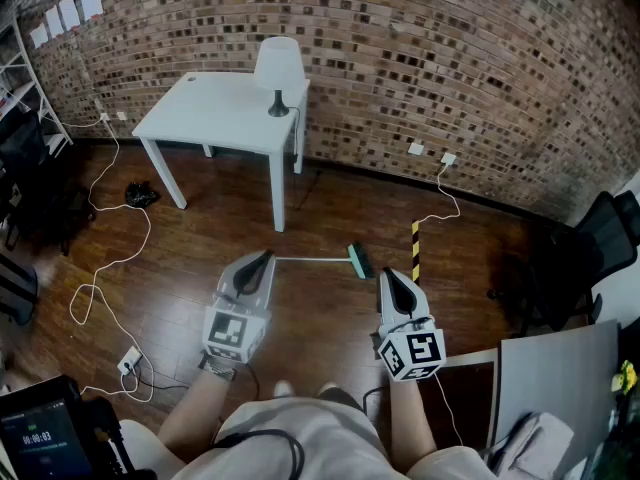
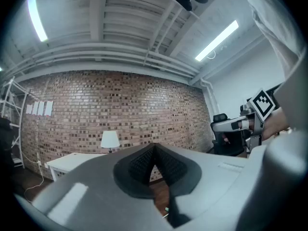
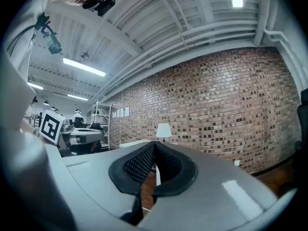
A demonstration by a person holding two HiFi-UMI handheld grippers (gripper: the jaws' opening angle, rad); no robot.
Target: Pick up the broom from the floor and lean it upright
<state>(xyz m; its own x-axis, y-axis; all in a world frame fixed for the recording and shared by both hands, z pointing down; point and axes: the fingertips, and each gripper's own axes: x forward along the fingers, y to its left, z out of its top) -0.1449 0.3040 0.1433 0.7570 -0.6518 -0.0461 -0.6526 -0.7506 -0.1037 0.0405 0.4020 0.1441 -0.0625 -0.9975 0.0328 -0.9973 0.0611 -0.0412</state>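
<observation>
The broom point(image 1: 335, 259) lies flat on the dark wooden floor, its thin pale handle running left and its green head point(image 1: 360, 260) at the right end. Both grippers are held level above the floor, pointing toward the brick wall. In the head view my left gripper point(image 1: 265, 258) appears over the handle's left end, and my right gripper point(image 1: 388, 274) appears just right of the green head. The jaws of the left gripper point(image 2: 154, 150) meet at their tips with nothing between them. The right gripper point(image 3: 155, 146) is shut and empty too.
A white table point(image 1: 225, 118) with a white lamp point(image 1: 278, 68) stands against the brick wall ahead. White cables point(image 1: 105, 268) and a power strip point(image 1: 129, 360) lie on the floor at the left. A yellow-black strip point(image 1: 415, 250), a black office chair point(image 1: 590, 253) and a grey board point(image 1: 560, 388) are at the right.
</observation>
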